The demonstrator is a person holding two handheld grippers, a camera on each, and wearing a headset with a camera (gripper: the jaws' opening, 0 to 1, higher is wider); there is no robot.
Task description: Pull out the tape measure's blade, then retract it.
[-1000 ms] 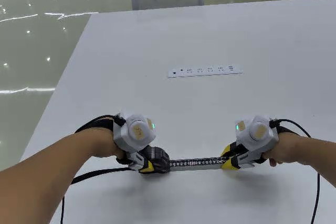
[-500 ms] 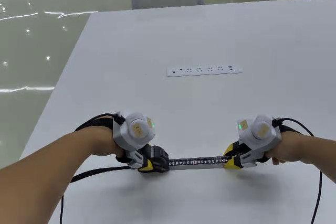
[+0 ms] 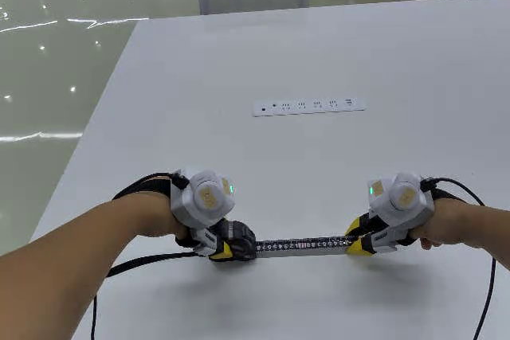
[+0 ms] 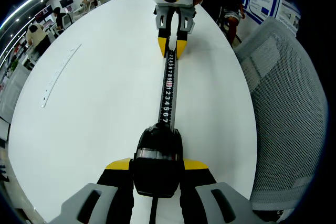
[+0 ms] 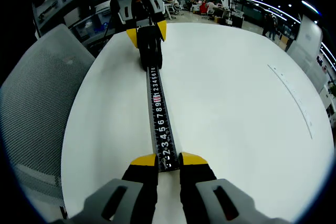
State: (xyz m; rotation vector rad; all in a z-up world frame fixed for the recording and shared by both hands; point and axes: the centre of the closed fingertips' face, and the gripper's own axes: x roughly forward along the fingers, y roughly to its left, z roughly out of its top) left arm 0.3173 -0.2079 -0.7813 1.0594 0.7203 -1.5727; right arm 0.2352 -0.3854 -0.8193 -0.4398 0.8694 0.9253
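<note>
Head view: on the white table (image 3: 239,61), the left tool (image 3: 223,251) clamps the black tape measure (image 3: 239,239). Its blade (image 3: 303,244) stretches flat to the right tool (image 3: 356,244), which pinches its tip. A power strip (image 3: 309,106) lies farther back.

Left gripper view: yellow-tipped jaws squeeze the tape measure (image 4: 157,156), blade running ahead.

Right gripper view: jaws grip the blade (image 5: 157,114) by its lowest numbers.

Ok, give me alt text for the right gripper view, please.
The right gripper pinches the end of a tape measure blade, which runs across the white table to the black case held by the left gripper.
</note>
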